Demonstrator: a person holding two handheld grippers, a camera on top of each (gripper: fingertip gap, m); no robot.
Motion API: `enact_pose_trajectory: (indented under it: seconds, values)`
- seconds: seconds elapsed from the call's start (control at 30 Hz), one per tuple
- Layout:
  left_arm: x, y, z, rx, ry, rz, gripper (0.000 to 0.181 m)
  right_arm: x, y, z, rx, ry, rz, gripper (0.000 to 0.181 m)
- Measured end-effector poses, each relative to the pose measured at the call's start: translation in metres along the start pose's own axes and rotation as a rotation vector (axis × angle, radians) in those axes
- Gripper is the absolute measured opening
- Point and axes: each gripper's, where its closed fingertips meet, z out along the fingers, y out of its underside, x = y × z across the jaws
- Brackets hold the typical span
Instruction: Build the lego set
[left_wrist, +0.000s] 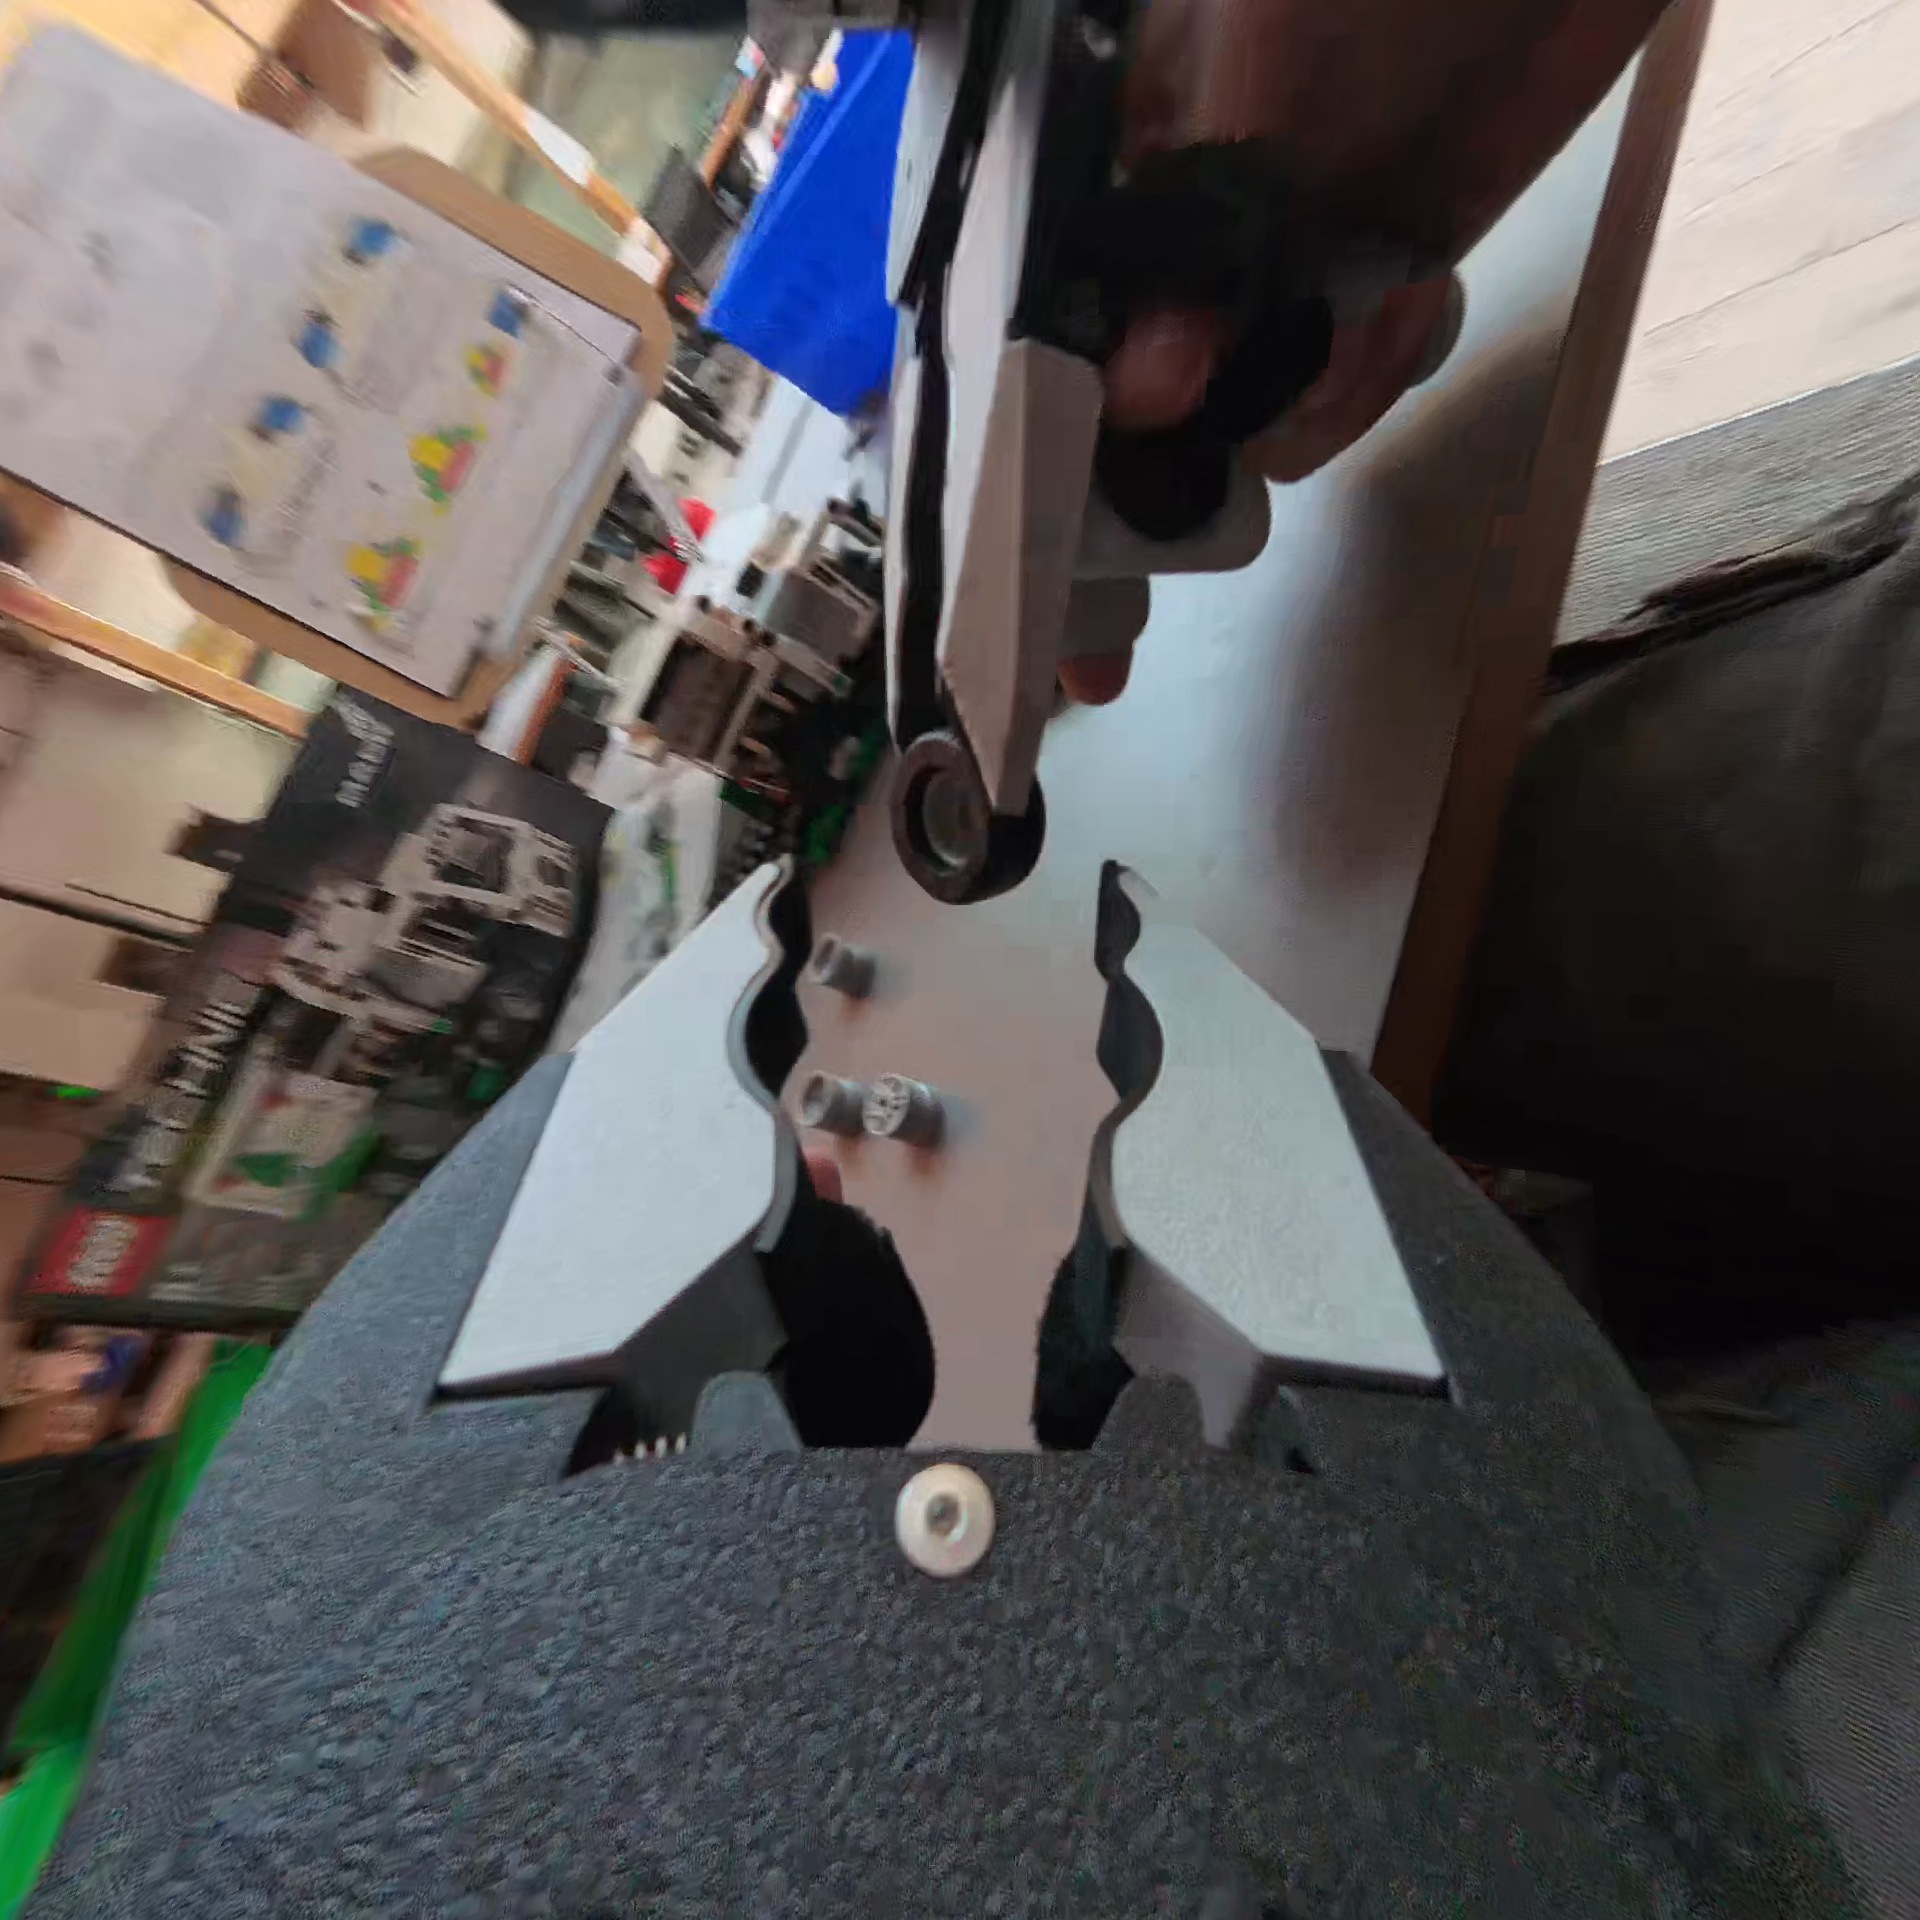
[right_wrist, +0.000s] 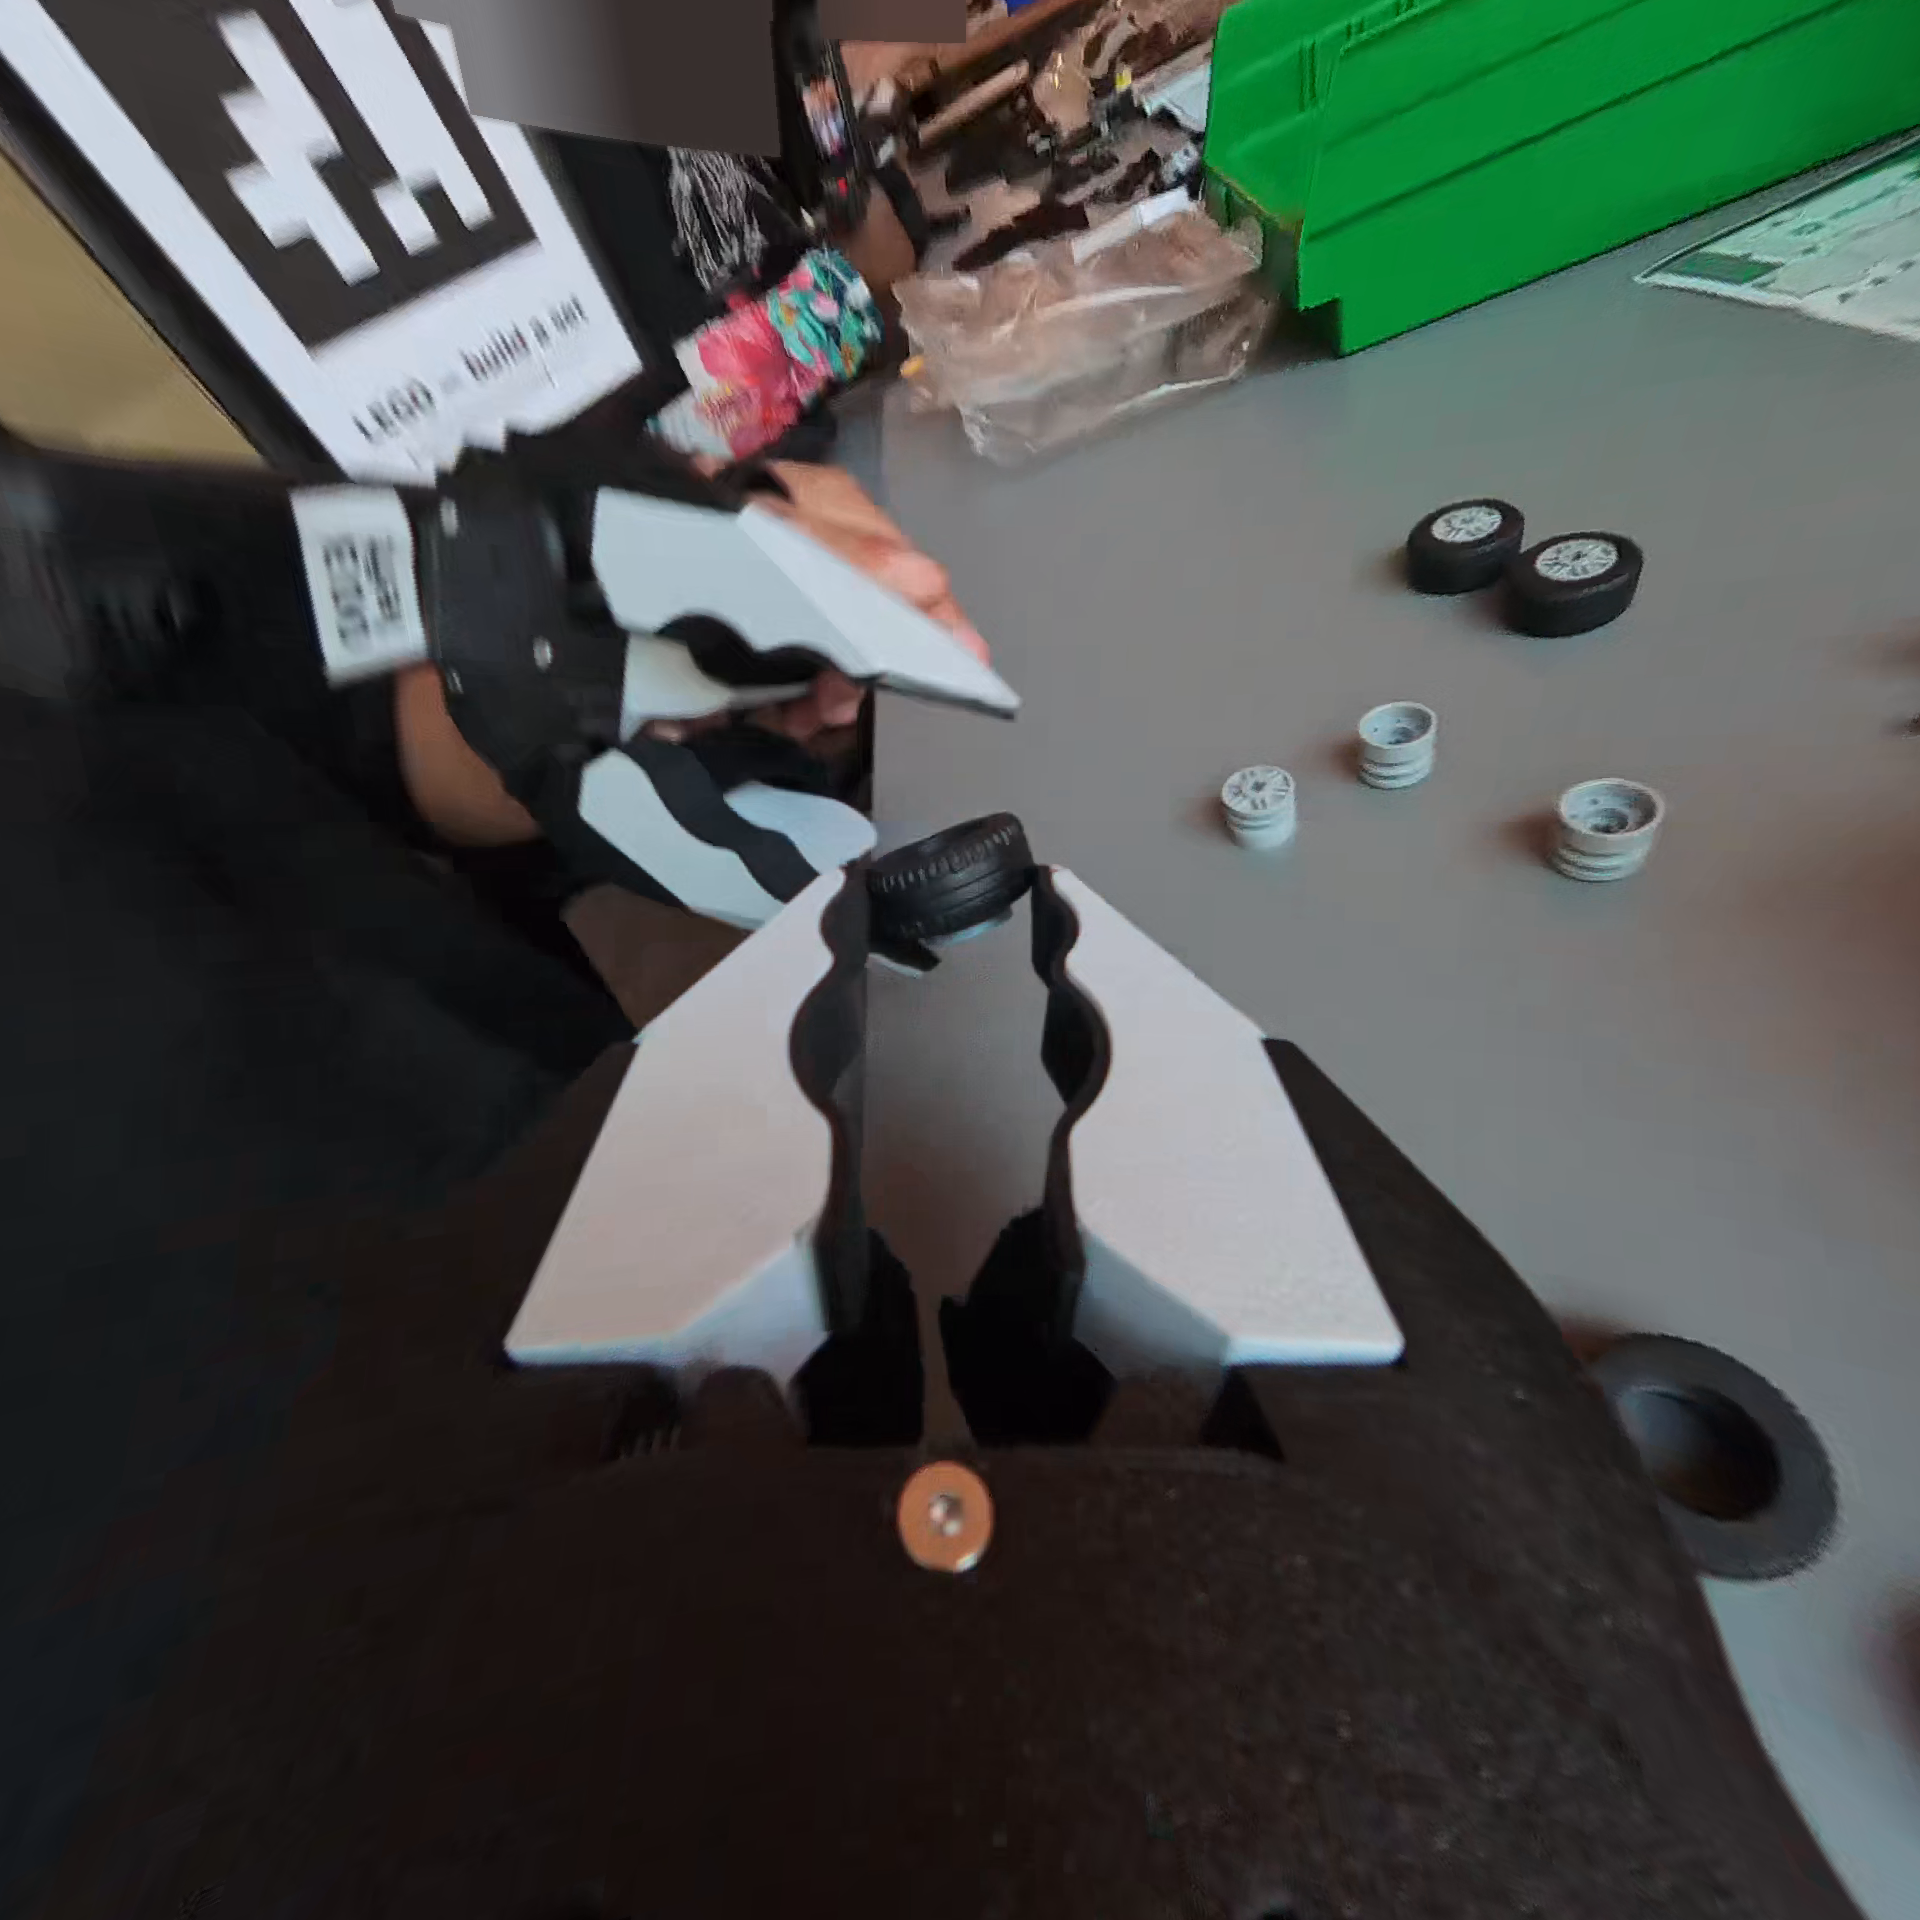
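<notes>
My right gripper (right_wrist: 948, 883) is shut on a black tyre (right_wrist: 951, 878) at its fingertips, held just off the grey table's (right_wrist: 1351, 1091) left edge. A grey rim shows inside the tyre. In the left wrist view the tyre (left_wrist: 966, 831) hangs right in front of my left gripper (left_wrist: 948, 883), which is open and empty. The left gripper also shows in the right wrist view (right_wrist: 935, 769), jaws apart. Three loose grey rims (right_wrist: 1397, 743) stand on the table, and two finished wheels (right_wrist: 1574, 582) lie farther back. An empty tyre (right_wrist: 1714, 1455) lies at the near right.
A green bin (right_wrist: 1558, 156), a clear plastic bag of parts (right_wrist: 1081, 332) and an instruction sheet (right_wrist: 1818, 249) sit at the table's far side. A marker sign (right_wrist: 312, 208) stands at the left. The set's box (left_wrist: 312, 987) and a blue bin (left_wrist: 821, 239) show in the left wrist view. Only a small space, under 4 cm, lies between the two pairs of fingers.
</notes>
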Motion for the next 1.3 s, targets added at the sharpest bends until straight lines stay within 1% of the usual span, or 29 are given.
enact_pose_trajectory:
  seconds: [0.03, 0.07, 0.1, 0.13, 0.17, 0.2, 0.27, 0.33, 0.4, 0.47, 0.5, 0.57, 0.63, 0.7, 0.77, 0.87, 0.93, 0.97, 1.03, 1.1, 1.2, 1.3]
  values:
    - [0.007, 0.002, 0.001, -0.01, 0.084, -0.09, 0.059, 0.0, 0.006, 0.0, -0.035, 0.014, -0.05, 0.031]
    - [0.014, 0.002, 0.001, -0.008, 0.172, -0.178, 0.061, 0.0, 0.013, 0.002, -0.077, 0.022, -0.074, 0.03]
    - [0.018, -0.001, 0.001, 0.01, 0.226, -0.253, 0.06, 0.0, 0.019, 0.005, -0.112, 0.02, -0.072, 0.031]
    - [0.016, -0.007, -0.001, 0.049, 0.244, -0.306, 0.054, -0.003, 0.023, 0.008, -0.133, -0.009, -0.049, 0.031]
    - [0.016, -0.011, -0.002, 0.078, 0.266, -0.343, 0.05, -0.006, 0.024, 0.01, -0.138, -0.043, -0.016, 0.031]
    - [0.019, -0.01, -0.002, 0.071, 0.297, -0.372, 0.044, -0.005, 0.024, 0.012, -0.131, -0.053, 0.008, 0.031]
    - [0.026, -0.002, -0.001, 0.021, 0.354, -0.395, 0.042, -0.002, 0.024, 0.012, -0.135, -0.072, 0.054, 0.031]
    - [0.03, 0.006, 0.002, -0.021, 0.37, -0.399, 0.041, 0.0, 0.028, 0.012, -0.157, -0.074, 0.082, 0.031]
    - [0.034, 0.007, 0.005, -0.025, 0.388, -0.409, 0.039, 0.006, 0.041, 0.015, -0.242, -0.043, 0.109, 0.031]
    - [0.039, 0.006, 0.008, -0.038, 0.416, -0.419, 0.038, 0.008, 0.045, 0.016, -0.272, -0.012, 0.093, 0.032]
    - [0.041, 0.006, 0.009, -0.042, 0.427, -0.422, 0.039, 0.009, 0.046, 0.015, -0.286, 0.005, 0.07, 0.034]
    - [0.042, 0.006, 0.01, -0.043, 0.442, -0.452, 0.039, 0.016, 0.049, 0.008, -0.305, 0.052, 0.05, 0.048]
    - [0.036, 0.004, 0.009, -0.015, 0.452, -0.543, 0.04, 0.018, 0.046, -0.001, -0.272, 0.06, 0.073, 0.047]
    - [0.021, 0.001, 0.007, 0.043, 0.437, -0.672, 0.035, 0.021, 0.038, -0.012, -0.212, 0.071, 0.107, 0.043]
    - [0.003, -0.003, 0.002, 0.123, 0.422, -0.832, 0.031, 0.023, 0.026, -0.025, -0.123, 0.106, 0.121, 0.031]
    - [-0.019, -0.01, -0.008, 0.295, 0.415, -1.101, 0.028, 0.018, 0.002, -0.043, 0.063, 0.133, 0.117, 0.011]
    - [-0.027, -0.006, -0.011, 0.343, 0.397, -1.235, 0.023, 0.015, -0.006, -0.052, 0.161, 0.159, 0.114, 0.003]
    - [-0.029, -0.005, -0.014, 0.354, 0.387, -1.261, 0.015, 0.014, -0.007, -0.055, 0.191, 0.177, 0.103, 0.002]
    - [-0.031, -0.001, -0.016, 0.346, 0.336, -1.25, 0.0, 0.015, -0.004, -0.06, 0.213, 0.226, 0.074, 0.001]
    - [-0.023, 0.005, -0.016, 0.289, 0.309, -1.206, 0.0, 0.015, -0.002, -0.063, 0.218, 0.254, 0.055, 0.002]
    - [-0.015, 0.014, -0.015, 0.198, 0.253, -1.157, 0.0, 0.007, -0.001, -0.062, 0.211, 0.245, 0.035, 0.003]
    - [-0.009, 0.015, -0.02, 0.156, 0.247, -1.114, 0.0, 0.002, 0.007, -0.055, 0.142, 0.266, -0.033, 0.009]
